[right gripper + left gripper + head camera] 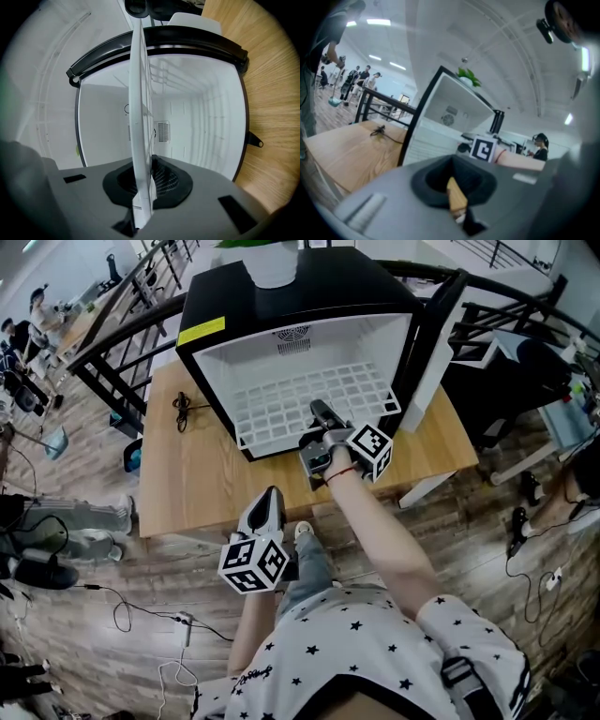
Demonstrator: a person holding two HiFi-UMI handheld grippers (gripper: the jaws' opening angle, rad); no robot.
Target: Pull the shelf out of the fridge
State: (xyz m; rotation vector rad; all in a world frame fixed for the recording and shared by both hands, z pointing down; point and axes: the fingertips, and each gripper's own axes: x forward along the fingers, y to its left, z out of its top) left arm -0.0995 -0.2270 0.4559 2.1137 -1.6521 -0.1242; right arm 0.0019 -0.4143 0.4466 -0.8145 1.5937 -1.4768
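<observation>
The fridge (328,287) has a glossy black shell and smooth white plastic walls inside, its shelf (300,404) is a smooth white grid, and the table (197,474) under the fridge is matt pale wood with fine grain.

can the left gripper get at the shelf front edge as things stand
Probably yes: only bare table lies between the left gripper and the left end of the front edge of the shelf; the right gripper grips that edge further right.
</observation>
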